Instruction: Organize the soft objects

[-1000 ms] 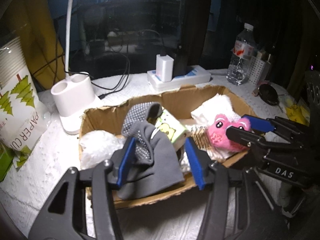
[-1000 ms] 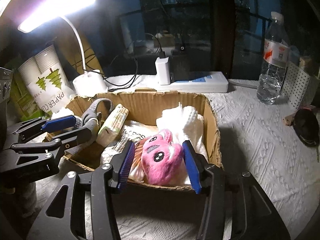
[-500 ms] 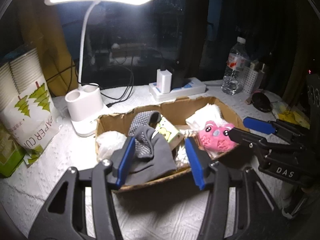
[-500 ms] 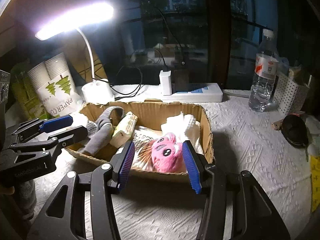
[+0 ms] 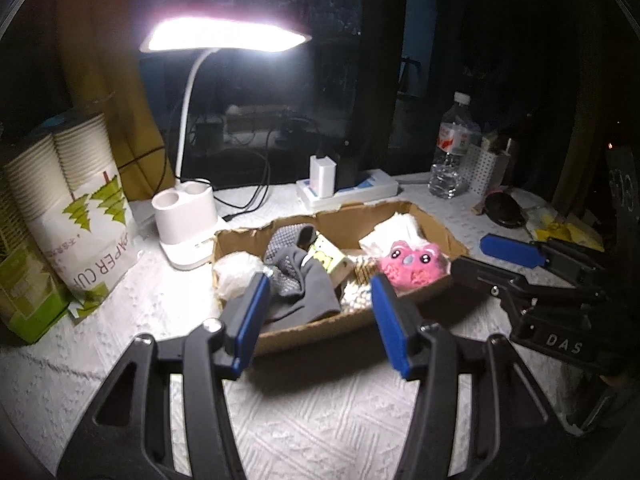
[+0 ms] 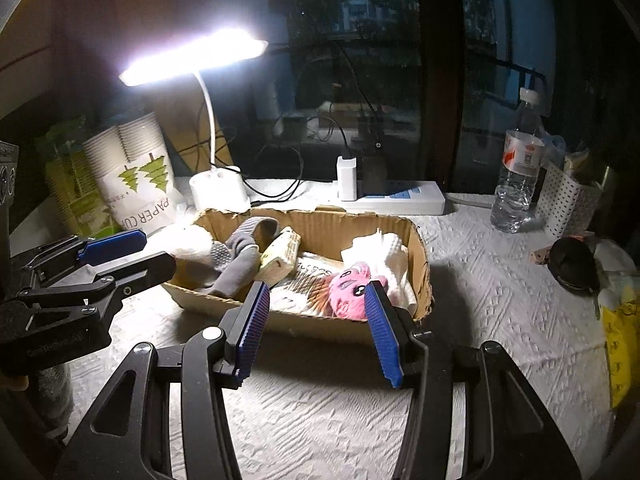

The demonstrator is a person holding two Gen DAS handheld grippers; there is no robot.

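A torn cardboard box (image 5: 320, 330) sits mid-table on the white cloth. It holds grey knit socks (image 5: 298, 280), a pink plush (image 5: 414, 262), a folded white cloth (image 5: 396, 232), a small tissue pack (image 5: 328, 258) and a white bag (image 5: 236, 274). My left gripper (image 5: 318, 280) hovers open in front of the box's near wall with nothing between its blue pads. My right gripper (image 6: 316, 288) is also open and empty, back from the box corner where the pink plush (image 6: 348, 294) lies. Each gripper appears in the other's view: the right gripper (image 5: 468, 254), the left gripper (image 6: 158, 249).
A lit white desk lamp (image 5: 188, 220) stands behind the box, with a pack of paper cups (image 5: 76, 208) to its left. Further back are a power strip (image 6: 400, 200) with a charger, a water bottle (image 6: 518, 168), a perforated white basket (image 6: 568, 204), a black object (image 6: 572, 260) and a yellow bag (image 6: 620, 340).
Both grippers have drawn back and risen away from the box, which now looks smaller. The socks and the pink plush stay in the box. The jaws keep the same width.
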